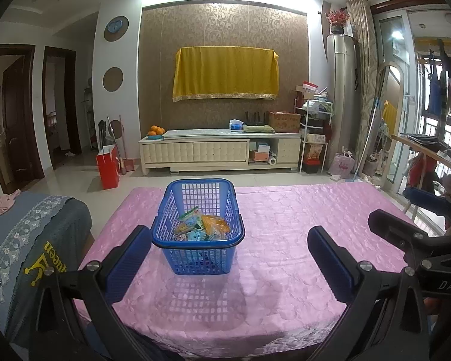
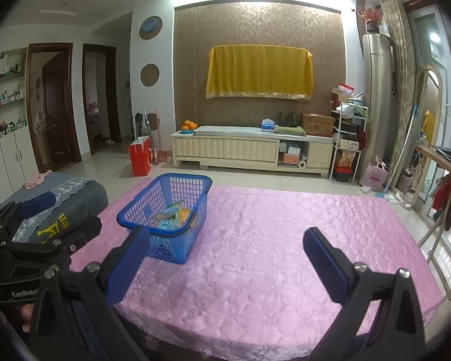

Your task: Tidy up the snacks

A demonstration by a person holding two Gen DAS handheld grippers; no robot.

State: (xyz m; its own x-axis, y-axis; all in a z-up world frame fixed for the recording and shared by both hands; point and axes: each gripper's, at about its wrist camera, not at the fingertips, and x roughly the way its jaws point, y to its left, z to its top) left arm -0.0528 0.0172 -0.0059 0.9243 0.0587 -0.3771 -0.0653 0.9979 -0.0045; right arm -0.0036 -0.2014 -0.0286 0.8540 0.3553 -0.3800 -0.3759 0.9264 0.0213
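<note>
Both grippers, left point(image 1: 230, 255) and right point(image 2: 225, 258), hover with jaws wide apart, holding nothing. Snack packets point(image 1: 201, 225) sit inside the blue basket point(image 1: 177, 242) on the table point(image 2: 285, 240). Risk: the light basket may slide or tip if nudged.

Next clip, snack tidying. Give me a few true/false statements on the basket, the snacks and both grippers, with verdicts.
1. The blue basket stands on the pink tablecloth. True.
2. The basket is empty. False: snack packets lie inside it.
3. The left gripper is open and holds nothing. True.
4. The right gripper is shut on a snack packet. False: its jaws are wide apart and empty.
5. Loose snacks lie scattered over the tablecloth. False: none shows outside the basket in either view.
6. In the right wrist view, the basket sits left of centre. True.
</note>
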